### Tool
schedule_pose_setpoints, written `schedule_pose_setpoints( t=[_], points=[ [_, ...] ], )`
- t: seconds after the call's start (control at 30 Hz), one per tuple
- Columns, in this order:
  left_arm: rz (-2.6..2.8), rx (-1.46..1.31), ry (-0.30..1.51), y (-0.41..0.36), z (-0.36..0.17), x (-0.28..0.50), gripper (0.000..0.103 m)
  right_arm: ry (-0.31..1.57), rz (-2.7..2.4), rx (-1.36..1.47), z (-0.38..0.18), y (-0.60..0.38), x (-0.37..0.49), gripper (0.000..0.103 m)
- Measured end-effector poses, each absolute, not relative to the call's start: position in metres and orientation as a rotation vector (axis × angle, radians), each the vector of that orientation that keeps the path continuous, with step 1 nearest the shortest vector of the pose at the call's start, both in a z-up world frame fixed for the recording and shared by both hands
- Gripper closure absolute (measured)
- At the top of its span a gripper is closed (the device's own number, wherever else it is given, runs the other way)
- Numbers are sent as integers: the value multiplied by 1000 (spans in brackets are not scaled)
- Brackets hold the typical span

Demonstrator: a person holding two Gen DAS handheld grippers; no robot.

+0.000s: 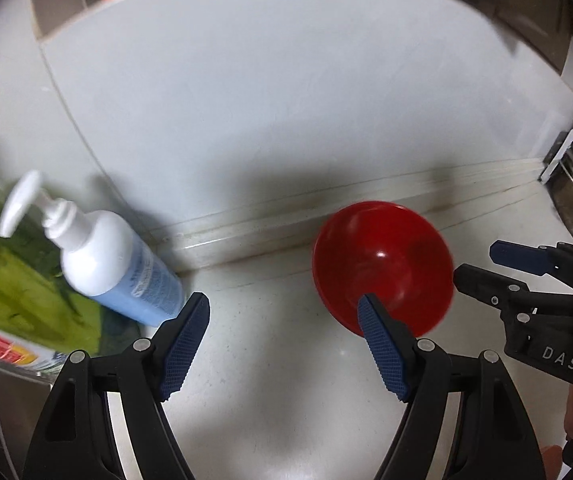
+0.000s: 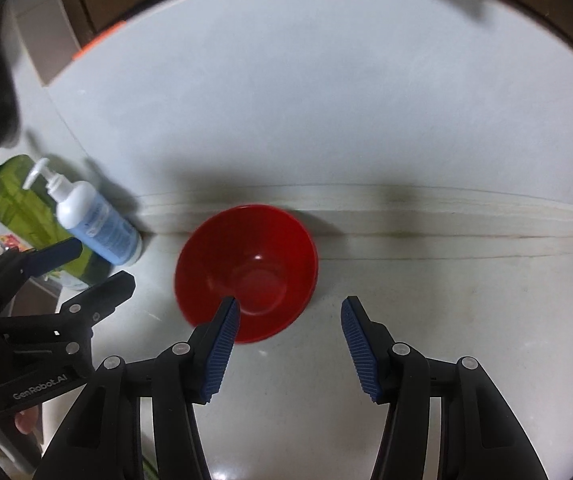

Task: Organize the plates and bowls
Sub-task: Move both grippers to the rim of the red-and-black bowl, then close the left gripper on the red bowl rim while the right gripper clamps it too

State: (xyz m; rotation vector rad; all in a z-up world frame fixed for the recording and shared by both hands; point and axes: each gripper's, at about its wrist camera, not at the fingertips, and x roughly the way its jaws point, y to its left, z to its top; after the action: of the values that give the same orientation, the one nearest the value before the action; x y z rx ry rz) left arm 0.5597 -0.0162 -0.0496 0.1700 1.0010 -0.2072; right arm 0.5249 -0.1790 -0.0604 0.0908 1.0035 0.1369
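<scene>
Red bowl point(image 2: 246, 272) upright on pale counter point(image 2: 426, 300) (by the wall). Left tool point(image 1: 284, 312) and right tool point(image 2: 290, 316) both agape, holding nothing.

Open left tool point(image 1: 284, 312) above counter point(image 1: 286, 380) (nothing gripped), red bowl point(image 1: 382, 256) by its right finger

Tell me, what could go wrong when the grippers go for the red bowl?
The red bowl sits alone on the smooth counter, so a finger catching its rim might tip or slide it. The pump bottle stands close to the left gripper and could get knocked. Both grippers crowd one bowl; the right gripper might bump the left.
</scene>
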Motion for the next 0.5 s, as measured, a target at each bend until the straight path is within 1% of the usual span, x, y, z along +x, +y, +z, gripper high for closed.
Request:
schedule_pose_setpoints(
  t=[0.1, 0.17, 0.23, 0.33, 0.4, 0.47, 0.5],
  points=[
    [-209, 176, 1014, -21, -62, 568, 27, 1022, 137, 94, -70, -179, 535, 49],
    [-210, 183, 1025, -23, -70, 575, 30, 1029, 134, 94, -76, -179, 540, 50],
    [-216, 181, 1042, -25, -77, 580, 35, 1042, 134, 98, -83, -180, 546, 51],
    [-235, 163, 1063, -27, -84, 588, 39, 1064, 140, 111, -92, -181, 553, 58],
    [-242, 152, 1069, -28, -89, 592, 41, 1078, 140, 119, -97, -182, 555, 59],
    [-243, 152, 1075, -31, -94, 596, 45, 1091, 142, 125, -102, -182, 558, 65],
    [-245, 151, 1080, -33, -96, 598, 46, 1096, 141, 128, -104, -183, 559, 66]
  ],
)
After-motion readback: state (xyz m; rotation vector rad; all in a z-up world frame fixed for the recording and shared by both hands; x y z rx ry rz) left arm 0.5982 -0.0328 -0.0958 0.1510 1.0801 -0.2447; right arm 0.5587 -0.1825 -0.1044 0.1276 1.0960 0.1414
